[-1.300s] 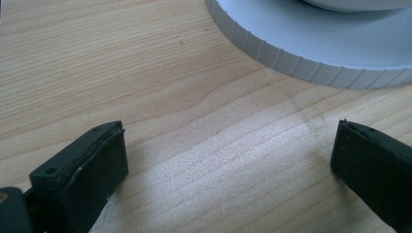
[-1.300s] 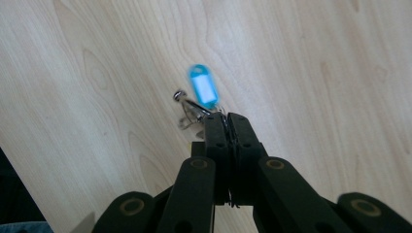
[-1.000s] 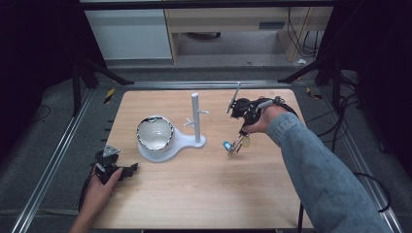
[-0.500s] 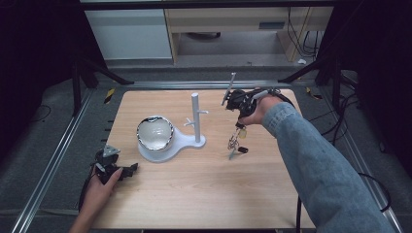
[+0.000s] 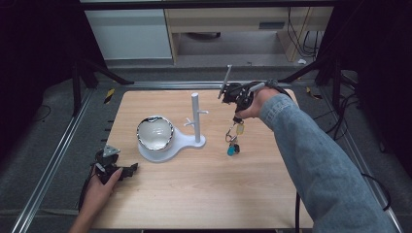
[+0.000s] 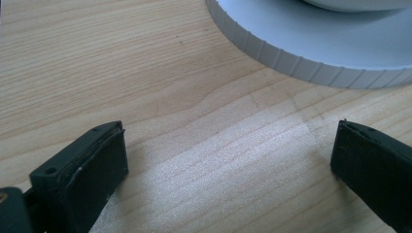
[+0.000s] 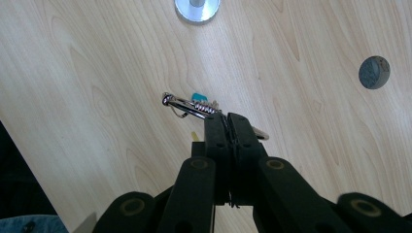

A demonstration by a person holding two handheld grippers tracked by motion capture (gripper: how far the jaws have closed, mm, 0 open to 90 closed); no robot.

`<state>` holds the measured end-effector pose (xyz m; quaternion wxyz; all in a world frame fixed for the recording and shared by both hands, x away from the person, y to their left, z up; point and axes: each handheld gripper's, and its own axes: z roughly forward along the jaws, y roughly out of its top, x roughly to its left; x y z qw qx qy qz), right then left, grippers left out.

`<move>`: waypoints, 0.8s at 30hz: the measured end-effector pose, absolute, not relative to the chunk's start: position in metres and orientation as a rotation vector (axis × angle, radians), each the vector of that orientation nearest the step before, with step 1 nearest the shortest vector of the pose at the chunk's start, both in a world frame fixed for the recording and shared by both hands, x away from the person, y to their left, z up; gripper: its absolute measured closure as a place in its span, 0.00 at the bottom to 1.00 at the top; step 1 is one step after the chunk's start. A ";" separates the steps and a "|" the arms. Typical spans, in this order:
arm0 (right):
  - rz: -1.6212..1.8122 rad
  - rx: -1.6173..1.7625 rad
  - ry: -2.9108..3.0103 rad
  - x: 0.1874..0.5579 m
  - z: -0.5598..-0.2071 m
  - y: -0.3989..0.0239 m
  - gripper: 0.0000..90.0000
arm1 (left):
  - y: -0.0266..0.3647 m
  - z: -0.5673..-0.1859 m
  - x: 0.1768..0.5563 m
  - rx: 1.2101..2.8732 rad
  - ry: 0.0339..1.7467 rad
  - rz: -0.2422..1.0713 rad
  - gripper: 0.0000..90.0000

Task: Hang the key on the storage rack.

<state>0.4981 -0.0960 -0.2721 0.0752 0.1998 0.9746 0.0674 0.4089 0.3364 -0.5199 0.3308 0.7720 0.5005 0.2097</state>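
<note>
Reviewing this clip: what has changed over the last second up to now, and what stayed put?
The right gripper, shut on the keyring, has risen and moved toward the table's far edge, lifting the keys off the wood so they dangle right of the white stand. The left gripper, open, stayed near the table's near left corner. Bowl and stand are unmoved.

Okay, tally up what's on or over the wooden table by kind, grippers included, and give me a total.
Grippers: 2, the left gripper open, the right gripper shut on the key bunch
White stand with pegs and round base: 1
Bowl on that base: 1
Key bunch: 1
Total: 5
</note>
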 end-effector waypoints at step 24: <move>0.209 0.567 2.900 0.501 -0.238 -0.080 0.98 | 0.336 -0.520 0.409 2.016 1.311 0.548 0.00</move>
